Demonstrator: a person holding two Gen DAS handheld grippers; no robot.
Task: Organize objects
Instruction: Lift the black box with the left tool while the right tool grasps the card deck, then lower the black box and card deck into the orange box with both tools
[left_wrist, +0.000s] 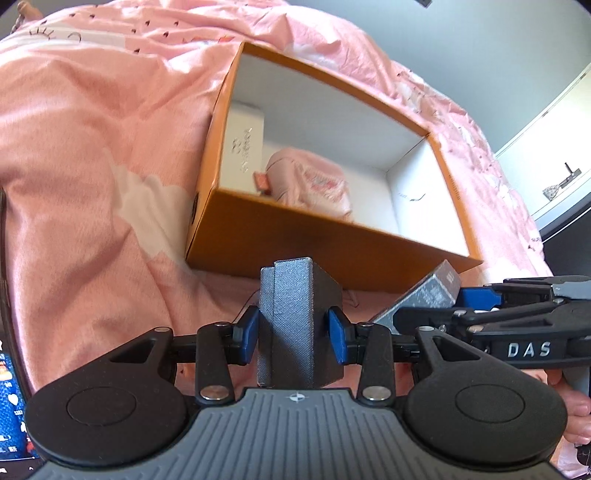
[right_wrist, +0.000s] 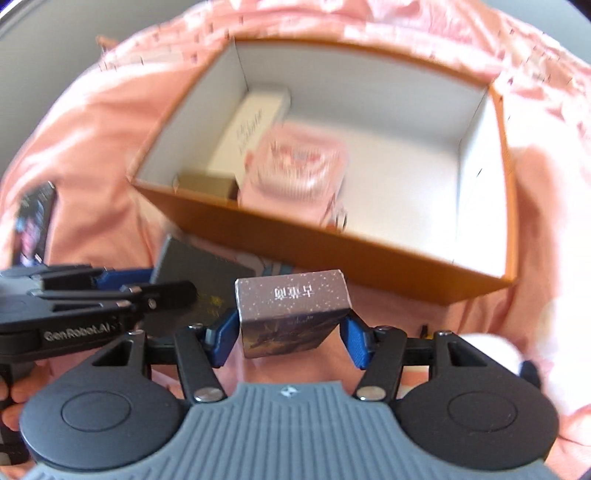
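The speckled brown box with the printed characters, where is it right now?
The speckled brown box is clamped in the right gripper, centre of the right wrist view, above the pink bedding just short of the orange box's near wall.

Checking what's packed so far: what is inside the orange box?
Inside the orange box lie a white carton, a pink pouch beside it, and a tan box at the near corner. The near wall hides part of the floor.
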